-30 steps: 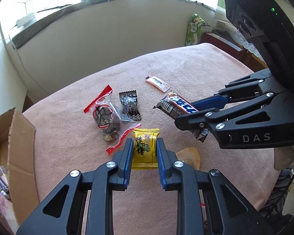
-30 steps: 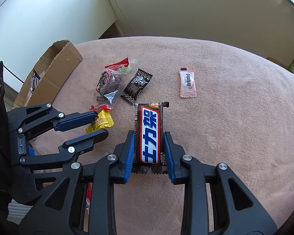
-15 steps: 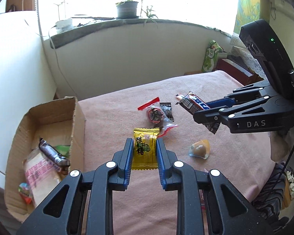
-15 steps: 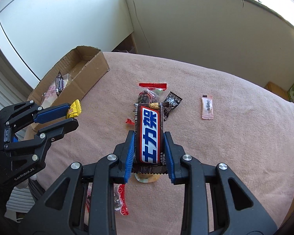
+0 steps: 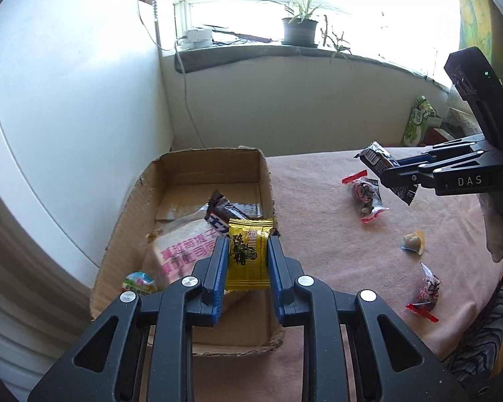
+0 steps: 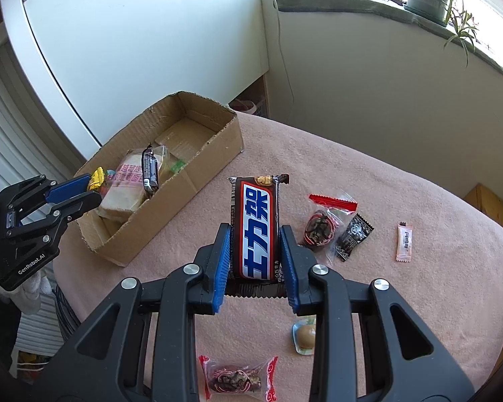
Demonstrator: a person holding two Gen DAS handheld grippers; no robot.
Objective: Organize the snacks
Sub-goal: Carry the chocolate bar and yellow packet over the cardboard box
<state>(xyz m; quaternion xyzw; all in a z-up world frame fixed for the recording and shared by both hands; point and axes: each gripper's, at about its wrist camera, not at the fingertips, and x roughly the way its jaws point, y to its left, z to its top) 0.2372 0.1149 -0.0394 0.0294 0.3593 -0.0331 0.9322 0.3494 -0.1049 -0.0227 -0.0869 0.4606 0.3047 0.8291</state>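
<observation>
Left gripper (image 5: 247,254) clamped on a yellow candy packet (image 5: 248,257), blue pads pressing both long edges, packet upright between them and hanging over the open cardboard box (image 5: 130,207). Seen from the right wrist camera too: left gripper (image 6: 94,190) at the left edge, over the near end of the box (image 6: 218,154), a yellow corner of the packet (image 6: 96,175) poking out past the tips.

Inside the box: a pale bread pack with pink lettering (image 5: 184,251), a dark chocolate bar (image 5: 223,216) lying across it, and a small round colourful item (image 5: 139,281) in the near left corner (too blurred to name).

Right gripper (image 6: 255,254) closed on a brown chocolate bar with a blue-and-white label (image 6: 256,231), bar held lengthwise, its far end sticking out beyond the fingertips, above the pink cloth-covered table (image 6: 402,301) and right of the box. In the left wrist view, right gripper (image 5: 390,176) coming in from the right, the bar's dark wrapper (image 5: 377,159) showing at both ends.

Loose on the cloth: a clear bag with red seals (image 6: 322,226) just right of the held bar, a black sachet (image 6: 353,236) touching it, a pale pink sachet (image 6: 404,242) farther right and apart. Nearer: a small jelly cup (image 6: 305,335) and another red-sealed clear bag (image 6: 236,377), partly hidden behind the gripper frame.

Potted plant (image 5: 300,30) on the far windowsill.
</observation>
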